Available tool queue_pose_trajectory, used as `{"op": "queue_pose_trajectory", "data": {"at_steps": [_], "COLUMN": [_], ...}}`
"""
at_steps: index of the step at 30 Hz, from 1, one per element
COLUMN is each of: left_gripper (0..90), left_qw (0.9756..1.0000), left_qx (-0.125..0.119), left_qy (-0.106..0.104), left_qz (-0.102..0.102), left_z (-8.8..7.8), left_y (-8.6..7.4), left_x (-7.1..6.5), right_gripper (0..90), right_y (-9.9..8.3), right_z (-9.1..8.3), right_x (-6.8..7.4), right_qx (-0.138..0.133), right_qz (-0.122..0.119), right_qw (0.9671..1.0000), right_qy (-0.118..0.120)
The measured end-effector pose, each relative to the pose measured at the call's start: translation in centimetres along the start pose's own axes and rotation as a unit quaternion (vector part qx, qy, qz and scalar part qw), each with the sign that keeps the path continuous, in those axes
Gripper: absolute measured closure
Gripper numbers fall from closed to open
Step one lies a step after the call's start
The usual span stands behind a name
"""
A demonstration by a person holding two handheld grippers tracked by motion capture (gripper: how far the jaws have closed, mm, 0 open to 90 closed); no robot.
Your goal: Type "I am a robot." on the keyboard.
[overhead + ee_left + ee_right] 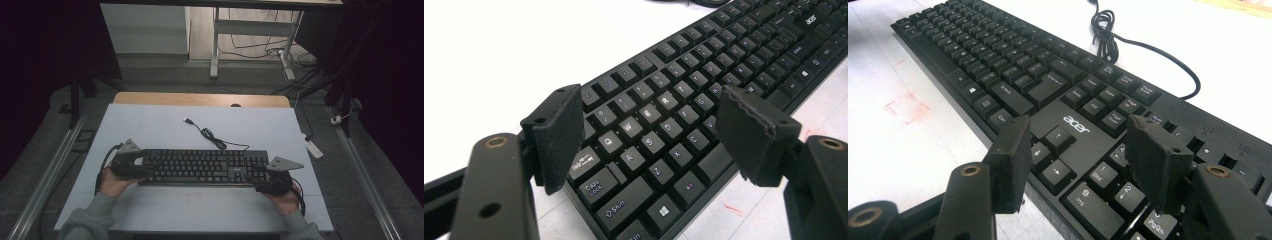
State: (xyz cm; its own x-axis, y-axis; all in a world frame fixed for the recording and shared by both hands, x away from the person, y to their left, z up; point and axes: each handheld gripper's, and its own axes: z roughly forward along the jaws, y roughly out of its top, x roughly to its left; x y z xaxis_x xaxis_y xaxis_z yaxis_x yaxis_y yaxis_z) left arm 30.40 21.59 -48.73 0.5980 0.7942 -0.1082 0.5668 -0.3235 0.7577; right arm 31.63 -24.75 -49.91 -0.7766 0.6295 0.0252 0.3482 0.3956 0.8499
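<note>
Keyboard (202, 166), black, "acer" by arrow keys | my left gripper (664, 130) spread over QWERTY end | my right gripper (1078, 160) spread astride front edge, pads not visibly pressing

The high view is dim and soft, its corners sinking into near black around the pale white table (150, 125), and the black plastic keyboard (200, 166) reads there as a dark slab with little key detail. Both gripper views are far brighter: the table beside the keyboard (664, 125) blows out to glaring white. Near key legends stay sharp, while the far rows and the close black tongs (1078, 165) blur slightly.
</note>
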Motion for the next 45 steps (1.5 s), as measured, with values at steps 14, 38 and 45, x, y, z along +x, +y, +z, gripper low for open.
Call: {"op": "queue_pose_trajectory", "data": {"at_steps": [14, 38, 45], "left_gripper": [28.0, 28.6, 28.6], "left_qw": [1.0, 0.9999, 0.9999], "left_qx": [0.002, 0.01, 0.01], "left_qy": [-0.008, -0.009, -0.01], "left_qz": [0.001, 0.008, 0.006], "left_z": [0.1, 0.4, 0.3], "left_y": [0.0, 0.0, 0.0], "left_x": [0.0, -0.2, -0.1], "right_gripper": [45.4, 82.6, 89.4], "right_y": [1.3, 4.6, 5.1], "right_z": [0.8, 4.7, 5.5], "right_x": [0.9, 3.1, 3.6], "right_qx": [-0.01, -0.011, -0.008], "right_qz": [-0.004, -0.026, -0.034], "right_qw": [0.9999, 0.9982, 0.9973], "right_qy": [0.01, 0.052, 0.065]}}
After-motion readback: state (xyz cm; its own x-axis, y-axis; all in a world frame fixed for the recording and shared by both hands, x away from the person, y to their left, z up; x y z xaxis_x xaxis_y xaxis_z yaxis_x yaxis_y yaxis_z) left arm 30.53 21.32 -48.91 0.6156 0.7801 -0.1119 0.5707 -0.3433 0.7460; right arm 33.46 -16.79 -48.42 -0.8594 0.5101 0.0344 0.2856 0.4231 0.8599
